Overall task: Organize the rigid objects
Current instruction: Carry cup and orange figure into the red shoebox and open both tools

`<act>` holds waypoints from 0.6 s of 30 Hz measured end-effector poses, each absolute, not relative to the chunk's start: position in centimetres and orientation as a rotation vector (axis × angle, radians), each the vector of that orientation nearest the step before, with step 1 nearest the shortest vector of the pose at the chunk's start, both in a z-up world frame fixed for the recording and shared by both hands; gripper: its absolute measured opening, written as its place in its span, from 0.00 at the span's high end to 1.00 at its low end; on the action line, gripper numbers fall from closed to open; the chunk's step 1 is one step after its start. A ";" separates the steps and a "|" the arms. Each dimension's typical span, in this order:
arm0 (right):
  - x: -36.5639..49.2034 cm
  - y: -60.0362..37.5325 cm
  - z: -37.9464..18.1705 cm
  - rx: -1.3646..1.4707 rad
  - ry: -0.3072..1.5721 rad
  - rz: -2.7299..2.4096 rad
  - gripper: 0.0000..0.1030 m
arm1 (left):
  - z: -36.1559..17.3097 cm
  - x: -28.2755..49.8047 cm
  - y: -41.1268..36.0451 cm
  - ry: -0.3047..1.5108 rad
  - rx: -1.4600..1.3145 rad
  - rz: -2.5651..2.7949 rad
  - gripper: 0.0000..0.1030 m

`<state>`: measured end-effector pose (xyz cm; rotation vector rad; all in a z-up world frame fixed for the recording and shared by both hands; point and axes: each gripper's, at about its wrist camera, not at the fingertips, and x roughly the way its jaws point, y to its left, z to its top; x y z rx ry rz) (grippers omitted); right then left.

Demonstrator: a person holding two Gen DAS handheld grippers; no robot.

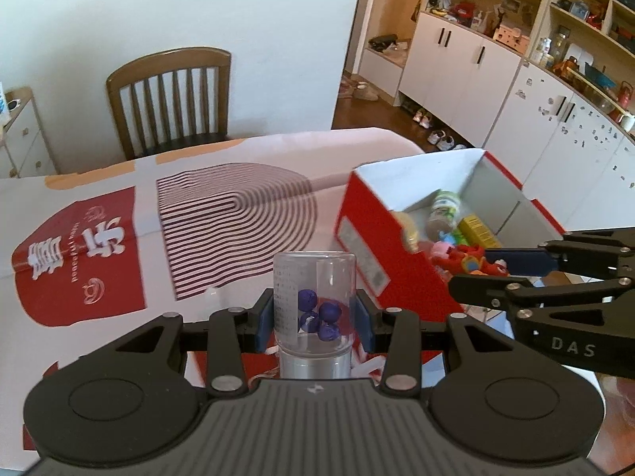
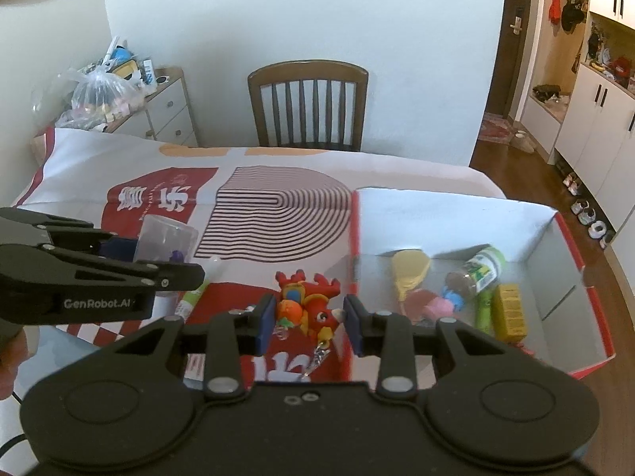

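My left gripper is shut on a clear bottle with blue balls inside and a silver cap toward the camera. It hangs above the red-and-white tablecloth. In the right wrist view this left gripper comes in from the left with the bottle. A red dragon toy with a dangling keychain sits between the blue pads of my right gripper, which is shut on it, just left of the box. The left wrist view shows the right gripper and toy by the box's near corner.
A red box with white inside, also in the left wrist view, holds a green-labelled jar, a yellow carton, a pink toy and a yellow scoop. A green-and-white tube lies on the cloth. A wooden chair stands beyond the table.
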<state>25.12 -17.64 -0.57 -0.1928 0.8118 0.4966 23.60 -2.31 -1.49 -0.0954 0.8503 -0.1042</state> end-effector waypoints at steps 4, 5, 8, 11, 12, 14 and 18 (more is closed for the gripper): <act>25.9 -19.4 -0.4 -0.186 0.810 0.494 0.66 | -1.3 24.3 -4.5 0.849 -0.086 -0.116 0.60; 26.1 -19.8 -0.4 -0.184 0.811 0.493 0.66 | -1.2 24.6 -5.1 0.850 -0.083 -0.119 0.60; 26.7 -21.2 -0.4 -0.179 0.813 0.491 0.66 | -1.2 25.1 -6.8 0.849 -0.075 -0.128 0.60; 27.3 -22.6 -0.4 -0.174 0.813 0.489 0.66 | -1.1 25.8 -8.3 0.849 -0.075 -0.135 0.60; 27.6 -23.1 -0.3 -0.174 0.813 0.488 0.66 | -1.1 26.0 -8.8 0.850 -0.075 -0.135 0.60; 28.0 -24.1 -0.3 -0.172 0.814 0.486 0.66 | -1.2 26.5 -9.8 0.852 -0.073 -0.137 0.60; 29.1 -26.0 -0.4 -0.172 0.814 0.477 0.66 | -1.4 27.4 -11.7 0.856 -0.070 -0.144 0.60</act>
